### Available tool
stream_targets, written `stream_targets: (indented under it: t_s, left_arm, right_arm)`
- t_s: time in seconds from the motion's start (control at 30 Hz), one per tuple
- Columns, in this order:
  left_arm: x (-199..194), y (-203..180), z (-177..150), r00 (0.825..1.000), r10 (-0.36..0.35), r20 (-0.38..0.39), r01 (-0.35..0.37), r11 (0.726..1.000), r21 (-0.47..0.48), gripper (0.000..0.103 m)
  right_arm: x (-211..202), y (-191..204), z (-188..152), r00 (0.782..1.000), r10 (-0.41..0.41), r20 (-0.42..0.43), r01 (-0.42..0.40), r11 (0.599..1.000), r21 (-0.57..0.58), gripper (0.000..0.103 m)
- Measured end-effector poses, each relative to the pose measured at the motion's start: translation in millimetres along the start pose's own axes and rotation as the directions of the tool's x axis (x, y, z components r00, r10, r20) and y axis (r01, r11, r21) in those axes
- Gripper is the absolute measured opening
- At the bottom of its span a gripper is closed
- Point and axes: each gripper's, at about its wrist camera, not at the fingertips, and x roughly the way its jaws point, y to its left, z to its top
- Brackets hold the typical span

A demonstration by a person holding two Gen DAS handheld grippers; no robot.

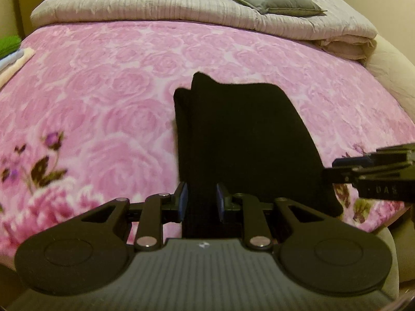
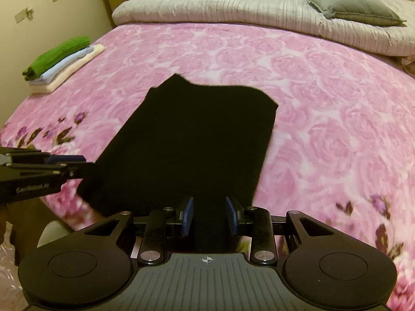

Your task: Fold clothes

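A black garment [image 1: 243,140] lies folded into a long strip on the pink rose-print bed cover [image 1: 103,98]; it also shows in the right wrist view [image 2: 192,140]. My left gripper [image 1: 201,200] is open, its blue pads on either side of the garment's near edge. My right gripper [image 2: 208,216] is open the same way at the near edge, further right. Each gripper shows from the side in the other's view: the right one [image 1: 337,171] at the garment's right edge, the left one [image 2: 77,165] at its left edge.
A stack of folded clothes [image 2: 59,62], green on blue on cream, sits at the bed's far left. A folded pale quilt [image 2: 233,5] with a grey pillow [image 2: 355,6] lies across the head of the bed. The bed's near edge is just below the grippers.
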Motion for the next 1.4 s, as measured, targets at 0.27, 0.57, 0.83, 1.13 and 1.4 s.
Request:
stream_targets:
  t_s: [0.27, 0.57, 0.83, 1.13, 1.4]
  left_arm:
    - [39.4, 7.8, 49.4, 1.000, -0.025, -0.012, 0.026, 0.998, 0.064, 0.018]
    - [84.1, 14.1, 100.2, 0.991, -0.131, -0.012, 0.132, 0.988, 0.076, 0.020]
    - [122.6, 31.6, 113.7, 0.982, -0.185, -0.031, 0.184, 0.983, -0.012, 0.022]
    - [125.1, 46.7, 116.1, 0.973, -0.228, -0.040, 0.225, 0.972, -0.071, 0.017]
    - [150.2, 52.7, 125.0, 0.946, -0.310, -0.092, 0.297, 0.945, -0.134, 0.028]
  right_arm:
    - [30.0, -24.7, 54.6, 1.000, -0.005, 0.020, 0.004, 0.998, 0.058, 0.032]
    - [69.8, -56.7, 97.5, 1.000, 0.008, 0.023, -0.011, 0.991, 0.137, 0.032]
    - [81.2, -77.2, 99.4, 0.998, 0.054, 0.027, -0.058, 0.978, 0.202, 0.032]
    - [82.3, -71.0, 99.7, 0.999, 0.034, 0.027, -0.038, 0.982, 0.187, 0.033]
    - [84.6, -72.2, 97.7, 0.999, 0.035, 0.032, -0.040, 0.980, 0.194, 0.033]
